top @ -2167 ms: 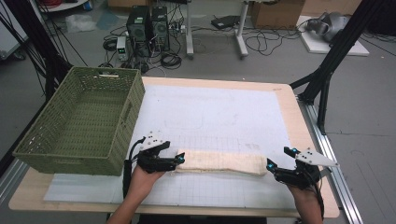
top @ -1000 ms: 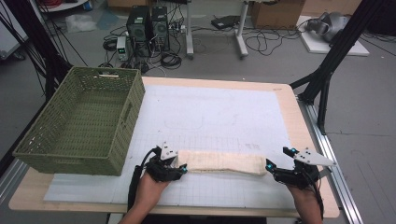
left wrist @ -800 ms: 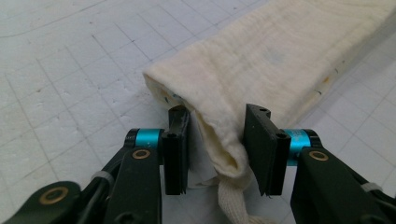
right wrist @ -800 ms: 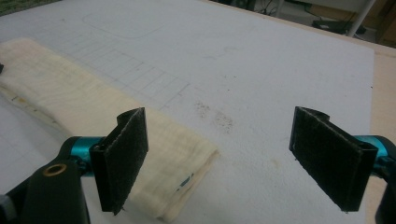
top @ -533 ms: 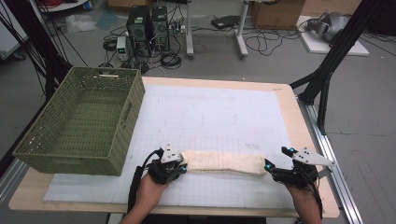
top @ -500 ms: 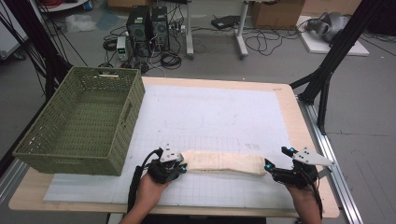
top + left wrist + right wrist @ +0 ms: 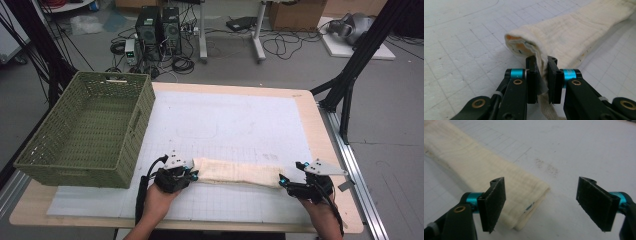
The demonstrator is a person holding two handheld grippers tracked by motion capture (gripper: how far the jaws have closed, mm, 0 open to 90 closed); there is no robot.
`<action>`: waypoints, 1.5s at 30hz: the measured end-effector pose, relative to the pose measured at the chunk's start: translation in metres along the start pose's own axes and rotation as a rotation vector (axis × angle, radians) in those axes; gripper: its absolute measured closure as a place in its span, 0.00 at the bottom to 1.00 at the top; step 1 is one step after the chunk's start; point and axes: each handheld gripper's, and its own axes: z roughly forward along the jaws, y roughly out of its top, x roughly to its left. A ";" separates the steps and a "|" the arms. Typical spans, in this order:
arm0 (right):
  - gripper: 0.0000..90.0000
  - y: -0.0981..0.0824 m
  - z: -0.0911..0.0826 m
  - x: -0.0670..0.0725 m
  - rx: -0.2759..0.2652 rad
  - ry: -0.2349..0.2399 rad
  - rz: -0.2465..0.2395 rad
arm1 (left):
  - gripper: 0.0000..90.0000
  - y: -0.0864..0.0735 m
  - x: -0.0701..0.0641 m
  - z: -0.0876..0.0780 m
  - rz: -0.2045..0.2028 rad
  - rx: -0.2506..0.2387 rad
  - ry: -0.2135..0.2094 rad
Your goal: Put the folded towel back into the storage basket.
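A green basket [image 7: 85, 131] stands at the table's left edge. Beside it, the left gripper [image 7: 541, 75] pinches the left end of a folded cream cloth [image 7: 235, 172] lying along the near white gridded mat [image 7: 240, 115]. The right gripper [image 7: 541, 202] is spread wide at the cloth's right end. No readable writing.

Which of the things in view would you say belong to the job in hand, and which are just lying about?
In the job, as far as I can judge:
folded cloth
left gripper, shut on its end
right gripper, open at the other end
green basket, possibly

Lying about:
computer towers
floor cables
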 end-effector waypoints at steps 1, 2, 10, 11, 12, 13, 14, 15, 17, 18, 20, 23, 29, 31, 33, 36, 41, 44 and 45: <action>0.28 -0.001 0.002 0.000 0.007 0.008 0.003 | 0.89 0.000 0.000 0.000 0.001 0.000 0.000; 0.30 -0.001 0.003 0.000 0.014 0.016 0.008 | 0.89 0.000 0.000 0.000 0.001 0.000 0.000; 0.37 -0.009 0.011 -0.001 0.079 0.034 0.016 | 0.89 -0.001 0.001 0.000 0.000 -0.004 0.003; 0.39 -0.010 0.012 -0.001 0.078 0.036 0.016 | 0.89 -0.001 0.001 0.000 0.001 -0.002 0.002; 0.43 -0.010 0.013 -0.002 0.080 0.045 0.018 | 0.90 -0.001 0.001 0.000 0.001 -0.002 0.002; 0.46 -0.010 0.013 -0.002 0.085 0.049 0.014 | 0.90 -0.001 0.001 0.000 0.002 -0.003 0.002; 0.48 -0.010 0.013 -0.001 0.093 0.053 0.014 | 0.90 -0.001 0.001 0.000 0.001 -0.003 0.002; 0.50 -0.011 0.014 -0.001 0.103 0.052 0.001 | 0.90 -0.001 0.001 0.000 0.002 -0.002 0.001; 0.49 -0.012 0.016 0.001 0.132 0.017 -0.011 | 0.90 -0.001 0.001 0.000 0.004 -0.001 0.003; 0.49 -0.012 0.016 0.001 0.131 0.009 -0.009 | 0.90 -0.001 0.001 0.000 0.005 -0.001 0.004; 0.50 -0.011 0.017 0.001 0.135 -0.006 -0.012 | 0.90 -0.001 0.001 0.000 0.006 0.001 0.004; 0.60 -0.012 0.017 0.002 0.134 0.014 -0.011 | 0.90 -0.002 0.001 0.000 0.005 0.003 0.005; 0.73 -0.014 0.018 0.004 0.130 0.060 0.023 | 0.90 -0.003 0.002 0.001 0.008 0.011 0.006; 0.77 -0.016 0.018 0.002 0.123 0.086 0.058 | 0.90 -0.004 0.002 0.002 0.010 0.019 0.009; 0.80 -0.016 0.019 0.001 0.124 0.105 0.074 | 0.90 -0.004 0.002 0.003 0.009 0.017 0.010; 0.86 -0.016 0.020 0.000 0.128 0.124 0.091 | 0.90 -0.004 0.003 0.003 0.011 0.019 0.010; 0.92 -0.013 0.020 0.003 0.140 0.122 0.063 | 0.90 -0.005 0.003 0.004 0.010 0.020 0.012; 0.94 -0.011 0.020 0.005 0.148 0.106 0.034 | 0.90 -0.005 0.003 0.003 0.011 0.017 0.013; 0.94 -0.010 0.019 0.006 0.151 0.099 0.023 | 0.90 -0.005 0.003 0.003 0.011 0.015 0.013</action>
